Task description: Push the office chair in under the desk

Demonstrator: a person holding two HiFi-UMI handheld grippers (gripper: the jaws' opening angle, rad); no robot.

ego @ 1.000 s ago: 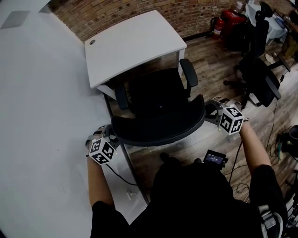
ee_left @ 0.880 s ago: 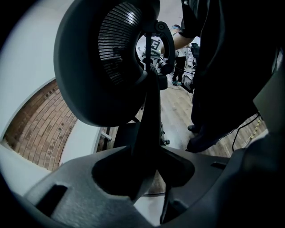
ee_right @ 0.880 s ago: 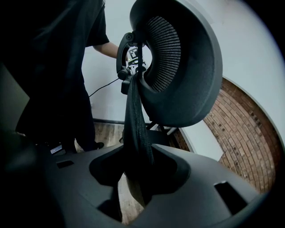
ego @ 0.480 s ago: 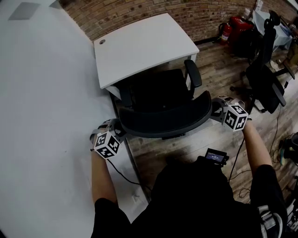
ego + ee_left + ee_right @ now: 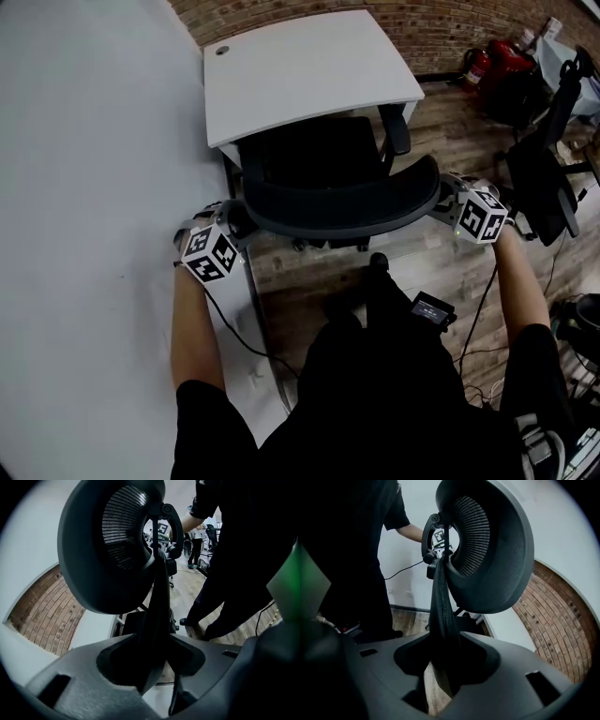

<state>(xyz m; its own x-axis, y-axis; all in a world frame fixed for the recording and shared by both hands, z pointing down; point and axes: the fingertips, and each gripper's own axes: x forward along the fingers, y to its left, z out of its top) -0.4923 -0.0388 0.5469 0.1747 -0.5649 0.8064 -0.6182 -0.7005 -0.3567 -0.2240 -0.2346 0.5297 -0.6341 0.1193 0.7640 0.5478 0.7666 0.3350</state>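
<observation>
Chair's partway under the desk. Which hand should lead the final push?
Right, narrowly. The left tool and right tool each grip an end of the backrest, but the left is crowded by the wall, while the right has open floor beside it. Pushing with both looks steadier.

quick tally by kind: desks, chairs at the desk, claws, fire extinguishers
desk: 1
chair at the desk: 1
left claw, right claw: 2
red extinguisher: 1
total: 5
</observation>
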